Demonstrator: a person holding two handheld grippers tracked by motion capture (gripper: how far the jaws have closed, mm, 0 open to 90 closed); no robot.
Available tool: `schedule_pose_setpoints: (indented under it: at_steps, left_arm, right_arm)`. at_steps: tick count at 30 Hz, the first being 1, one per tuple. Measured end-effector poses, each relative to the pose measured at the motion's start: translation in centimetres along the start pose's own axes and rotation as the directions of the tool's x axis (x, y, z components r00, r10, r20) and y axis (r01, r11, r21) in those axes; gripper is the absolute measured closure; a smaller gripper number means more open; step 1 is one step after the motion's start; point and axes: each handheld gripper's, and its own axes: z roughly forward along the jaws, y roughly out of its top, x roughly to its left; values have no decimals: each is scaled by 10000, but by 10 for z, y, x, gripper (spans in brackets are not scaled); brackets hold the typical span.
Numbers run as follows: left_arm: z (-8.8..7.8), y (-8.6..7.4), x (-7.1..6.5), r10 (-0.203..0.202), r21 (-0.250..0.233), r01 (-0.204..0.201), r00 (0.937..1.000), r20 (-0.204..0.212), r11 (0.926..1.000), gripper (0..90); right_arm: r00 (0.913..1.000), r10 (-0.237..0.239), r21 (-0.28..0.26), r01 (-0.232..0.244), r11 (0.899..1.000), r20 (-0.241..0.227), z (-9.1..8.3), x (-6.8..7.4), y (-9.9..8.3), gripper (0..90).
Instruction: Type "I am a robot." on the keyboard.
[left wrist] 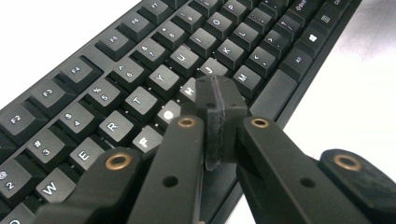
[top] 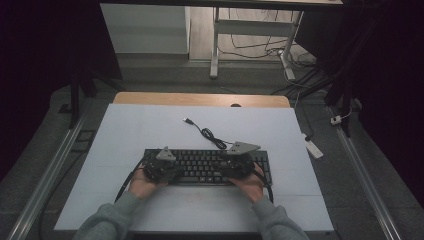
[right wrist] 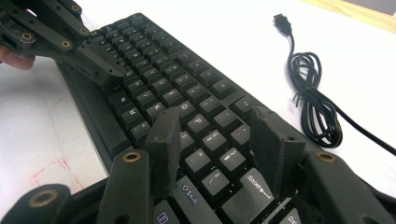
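A black keyboard (top: pixel 205 167) lies flat on the white board, its keys facing up. My left gripper (left wrist: pixel 217 95) is shut with nothing between its pads, and its tips hover over the H and J keys (left wrist: pixel 201 79). From the high view the left gripper (top: pixel 170 171) is over the keyboard's left half. My right gripper (right wrist: pixel 217 123) stands open over the right half, above the keys near Enter (right wrist: pixel 256 183) and Shift, and holds nothing. The left gripper (right wrist: pixel 109 70) also shows far off in the right gripper view, its tip down at the keys.
The keyboard's black cable (top: pixel 212 137) lies coiled behind it, ending in a loose USB plug (top: pixel 188 120). The white board (top: pixel 150 125) rests on a wooden table (top: pixel 200 98). Metal rails run along both sides, and a desk frame stands beyond.
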Motion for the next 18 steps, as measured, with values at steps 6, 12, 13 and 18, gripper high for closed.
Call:
schedule_pose_setpoints:
  at_steps: [6,12,13,18]
  left_arm:
    - [4,-1,-1,24,128,-25,10000,30,9999,888]
    - [7,-3,-2,16,150,-17,10000,48,9999,889]
    - [6,-3,-2,29,180,-30,10000,57,9998,889]
    - [0,0,-5,246,-198,-249,9996,-146,9995,889]
  right_arm:
    - [10000,-20,-4,20,10000,15,0,0,0,533]
    - [10000,-27,84,27,10000,11,1,0,0,532]
    - [10000,-38,85,38,10000,-8,1,0,0,532]
    - [10000,-56,81,56,10000,3,1,0,0,532]
